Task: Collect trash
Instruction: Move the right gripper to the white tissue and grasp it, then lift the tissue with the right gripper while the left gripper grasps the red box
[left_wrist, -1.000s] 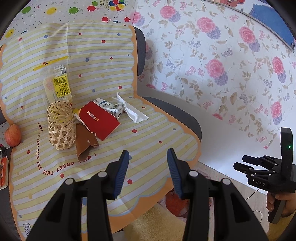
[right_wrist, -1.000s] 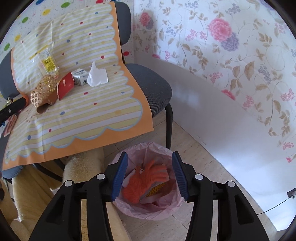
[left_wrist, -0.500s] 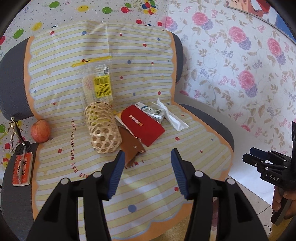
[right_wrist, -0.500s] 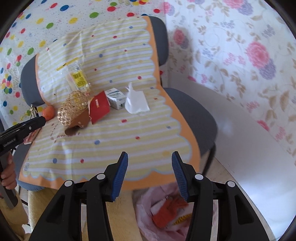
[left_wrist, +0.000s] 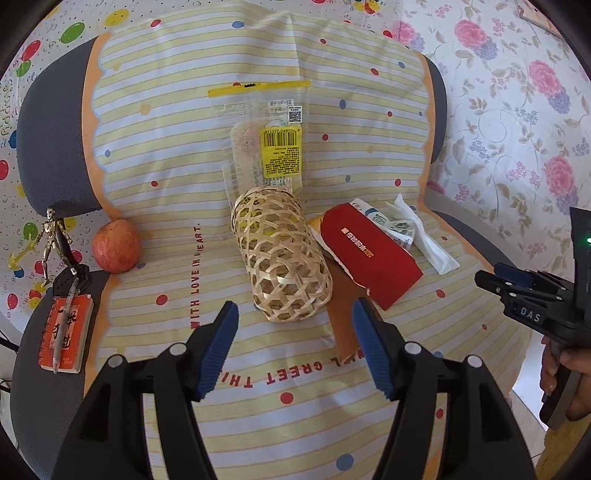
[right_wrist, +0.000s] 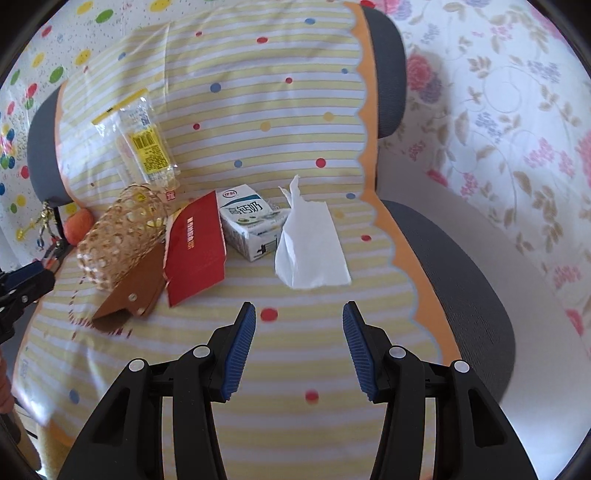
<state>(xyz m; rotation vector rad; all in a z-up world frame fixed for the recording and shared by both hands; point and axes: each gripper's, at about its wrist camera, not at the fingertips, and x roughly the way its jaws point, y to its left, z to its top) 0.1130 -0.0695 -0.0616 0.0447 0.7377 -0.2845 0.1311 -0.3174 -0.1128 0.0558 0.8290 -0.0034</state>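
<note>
On a chair draped with a striped cloth (right_wrist: 295, 110) lie a white crumpled tissue (right_wrist: 310, 243), a milk carton (right_wrist: 247, 225), a red packet (right_wrist: 195, 251), a clear plastic wrapper with a yellow label (right_wrist: 144, 147), a woven bamboo tube (right_wrist: 118, 236) and a brown leather piece (right_wrist: 133, 295). My right gripper (right_wrist: 299, 325) is open and empty just in front of the tissue. My left gripper (left_wrist: 295, 325) is open and empty, close in front of the bamboo tube (left_wrist: 280, 258). The red packet (left_wrist: 369, 251), wrapper (left_wrist: 269, 147) and tissue (left_wrist: 424, 236) also show there.
An apple (left_wrist: 116, 245) sits at the cloth's left edge. A small figurine (left_wrist: 53, 236) and an orange notebook with a pen (left_wrist: 64, 332) lie on the left armrest side. Flowered wallpaper (right_wrist: 498, 129) is to the right.
Both grippers have moved up and in towards the chair seat. The right view has swung from the pink trash bag on the floor to the tissue; the items now appear larger.
</note>
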